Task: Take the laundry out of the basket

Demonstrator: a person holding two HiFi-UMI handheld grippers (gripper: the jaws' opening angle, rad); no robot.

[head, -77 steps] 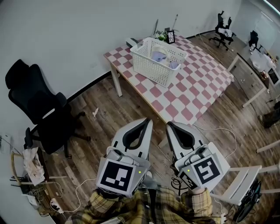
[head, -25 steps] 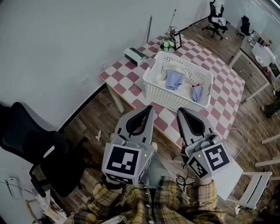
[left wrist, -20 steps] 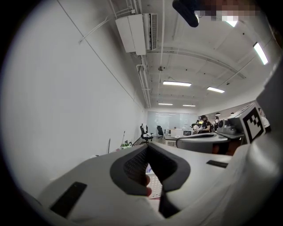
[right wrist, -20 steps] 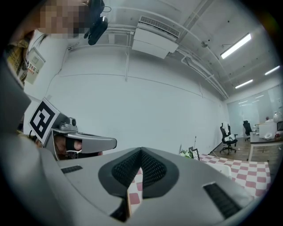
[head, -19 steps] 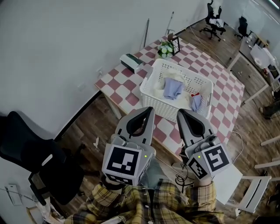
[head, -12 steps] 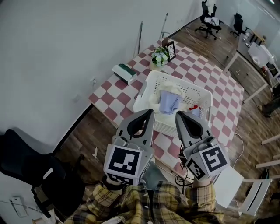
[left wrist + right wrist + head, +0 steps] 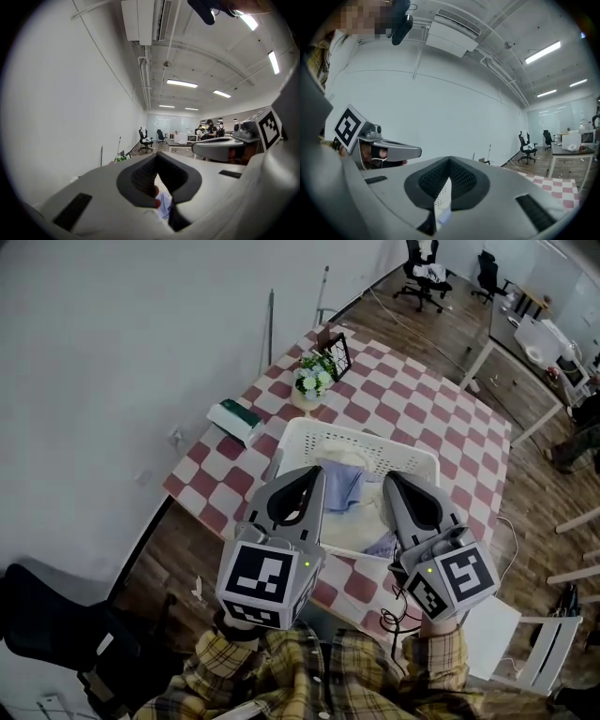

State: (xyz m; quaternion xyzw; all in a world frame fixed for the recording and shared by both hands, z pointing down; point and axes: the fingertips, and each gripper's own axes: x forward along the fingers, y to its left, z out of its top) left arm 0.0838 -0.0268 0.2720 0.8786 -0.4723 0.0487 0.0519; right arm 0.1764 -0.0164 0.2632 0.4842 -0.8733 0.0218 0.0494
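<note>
A white lattice laundry basket [image 7: 281, 442] stands on the pink-checked table [image 7: 422, 418]. Inside it lie a pale blue cloth [image 7: 345, 486], a cream cloth [image 7: 361, 463] behind that, and a bluish piece [image 7: 382, 544] near the front wall. Both grippers hover side by side over the basket's near half. The jaws of my left gripper [image 7: 318, 471] are shut and empty, and so are those of my right gripper [image 7: 388, 477]. In the left gripper view, the left gripper [image 7: 157, 154] shows blue cloth [image 7: 164, 206] below its tips. The right gripper [image 7: 450, 159] shows basket lattice [image 7: 443, 197] under its own.
A flower pot [image 7: 309, 381], a dark picture frame [image 7: 337, 343] and a green-and-white box [image 7: 234, 418] stand on the table's far-left part. A white chair [image 7: 511, 634] is at lower right, a black office chair [image 7: 47, 615] at lower left. A white wall runs along the left.
The person has walked up to the table. Both shut grippers travelled forward together, from short of the table edge to above the basket's front half.
</note>
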